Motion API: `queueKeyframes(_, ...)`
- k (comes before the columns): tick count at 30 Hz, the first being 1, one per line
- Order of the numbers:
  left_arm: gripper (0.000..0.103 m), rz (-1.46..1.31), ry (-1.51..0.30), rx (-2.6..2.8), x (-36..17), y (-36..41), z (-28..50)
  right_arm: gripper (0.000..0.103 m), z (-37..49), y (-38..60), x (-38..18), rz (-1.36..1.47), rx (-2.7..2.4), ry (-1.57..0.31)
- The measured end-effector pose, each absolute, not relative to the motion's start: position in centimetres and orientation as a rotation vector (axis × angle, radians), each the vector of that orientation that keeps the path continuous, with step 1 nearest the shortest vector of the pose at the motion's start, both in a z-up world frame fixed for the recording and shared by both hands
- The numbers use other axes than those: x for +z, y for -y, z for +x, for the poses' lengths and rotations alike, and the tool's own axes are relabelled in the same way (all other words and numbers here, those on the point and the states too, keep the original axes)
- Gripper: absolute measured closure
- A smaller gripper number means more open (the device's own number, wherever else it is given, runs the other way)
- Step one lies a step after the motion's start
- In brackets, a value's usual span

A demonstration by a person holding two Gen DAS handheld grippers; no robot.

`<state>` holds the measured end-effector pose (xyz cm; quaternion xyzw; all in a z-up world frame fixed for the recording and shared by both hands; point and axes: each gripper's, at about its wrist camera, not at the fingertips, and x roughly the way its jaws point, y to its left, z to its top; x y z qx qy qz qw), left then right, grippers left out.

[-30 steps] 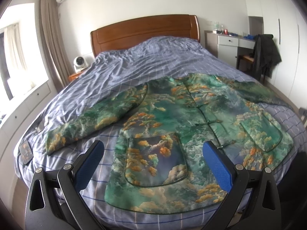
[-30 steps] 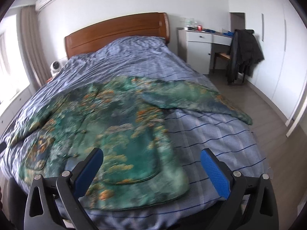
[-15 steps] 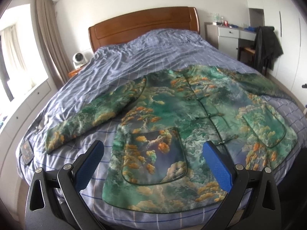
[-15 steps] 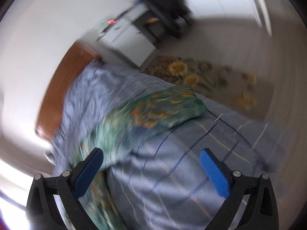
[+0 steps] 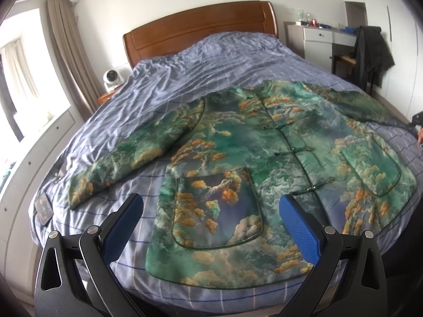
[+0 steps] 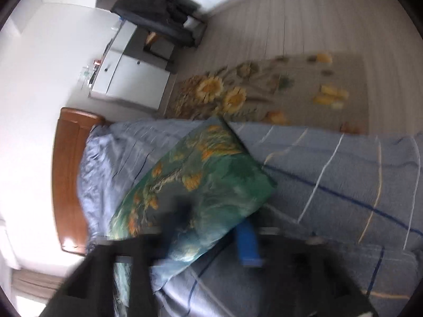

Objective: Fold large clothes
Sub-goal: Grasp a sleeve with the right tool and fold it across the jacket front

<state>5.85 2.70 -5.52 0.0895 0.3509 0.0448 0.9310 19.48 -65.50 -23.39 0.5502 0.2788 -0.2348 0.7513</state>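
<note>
A green padded jacket [image 5: 264,137] with orange cloud and tree print lies flat and buttoned on the blue checked bed [image 5: 211,60], both sleeves spread out. My left gripper [image 5: 211,200] hovers open above the jacket's lower left pocket and holds nothing. In the right wrist view the picture is rolled sideways and blurred. There my right gripper [image 6: 214,227] has its jaws closing on the end of the jacket's right sleeve [image 6: 206,174]. A blue pad [image 6: 248,245] presses the sleeve from below.
A wooden headboard [image 5: 198,31] stands at the far end. A dark flat device [image 5: 43,207] lies at the bed's left corner and a small white fan [image 5: 112,79] stands beside the bed. A white desk [image 5: 317,39], a chair with a dark coat [image 5: 370,52] and a sunflower rug [image 6: 264,89] are to the right.
My right gripper rolled onto its side, swung down to the sleeve end at the bed's right edge and went from wide open to closed on it. The left gripper hardly moved.
</note>
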Motion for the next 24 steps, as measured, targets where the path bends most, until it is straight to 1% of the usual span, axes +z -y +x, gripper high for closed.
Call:
queueKeyframes(2,0.001,0.173,-0.718,0.093,-5.6,-2.9,5.8,0.093,19.5,64.1,-20.2,1.078,-0.517,-0.55)
queueKeyframes(5,0.001,0.156,-0.739,0.081,-6.2,-2.9,6.2,0.093,20.6,60.3,-13.7,0.883,-0.381,-0.478)
queueKeyframes(9,0.001,0.143,-0.752,0.055,-6.6,-2.3,6.6,0.093,22.6,51.3,-5.6,0.607,-0.125,-0.449)
queueKeyframes(12,0.001,0.14,-0.737,0.045,-6.3,-2.0,6.2,0.093,24.0,43.4,-2.5,0.44,0.05,-0.467)
queueKeyframes(14,0.001,0.146,-0.729,0.048,-6.1,-2.1,5.8,0.094,24.9,37.9,-2.2,0.343,0.156,-0.496)
queueKeyframes(17,0.001,0.142,-0.727,0.064,-6.1,-2.7,5.5,0.094,26.4,31.0,-3.9,0.217,0.269,-0.561)
queueKeyframes(21,0.001,0.11,-0.736,0.084,-6.1,-3.9,5.4,0.094,27.6,23.9,-9.1,0.111,0.35,-0.68)
queueKeyframes(24,0.001,0.103,-0.738,0.096,-6.3,-4.4,5.3,0.094,27.1,20.5,-12.9,0.038,0.374,-0.761)
